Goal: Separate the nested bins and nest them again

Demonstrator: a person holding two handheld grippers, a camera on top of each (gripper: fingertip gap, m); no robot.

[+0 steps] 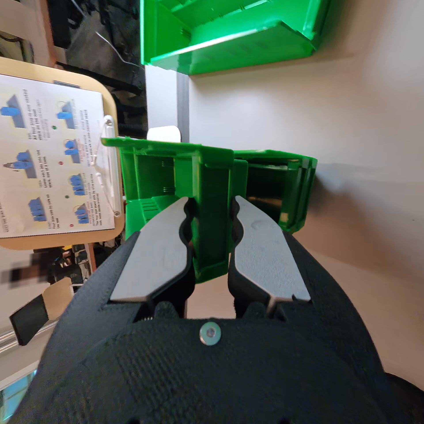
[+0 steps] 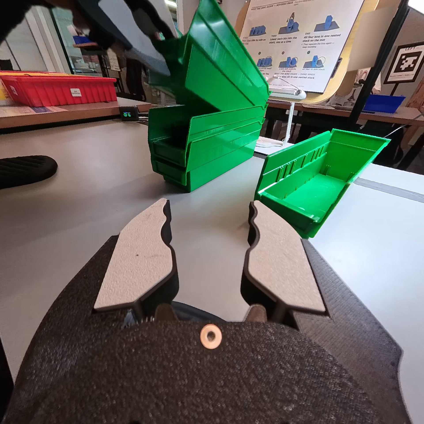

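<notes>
My left gripper (image 1: 211, 206) is shut on the front lip of a green bin (image 1: 160, 174). In the right wrist view this bin (image 2: 218, 64) is tilted steeply, its front end raised and its rear end still in the stack of nested green bins (image 2: 206, 146) on the grey table (image 2: 91, 206). The stack also shows in the left wrist view (image 1: 275, 183). One more green bin (image 2: 316, 179) stands alone to the right of the stack; it also shows in the left wrist view (image 1: 229, 34). My right gripper (image 2: 210, 206) is open and empty, low over the table in front of the bins.
An instruction sheet on a wooden board (image 2: 293, 41) stands behind the bins. A red bin (image 2: 59, 89) is on a side table at the left. A black pad (image 2: 23, 169) lies at the table's left. A grey tape strip (image 2: 390, 190) crosses the table at the right.
</notes>
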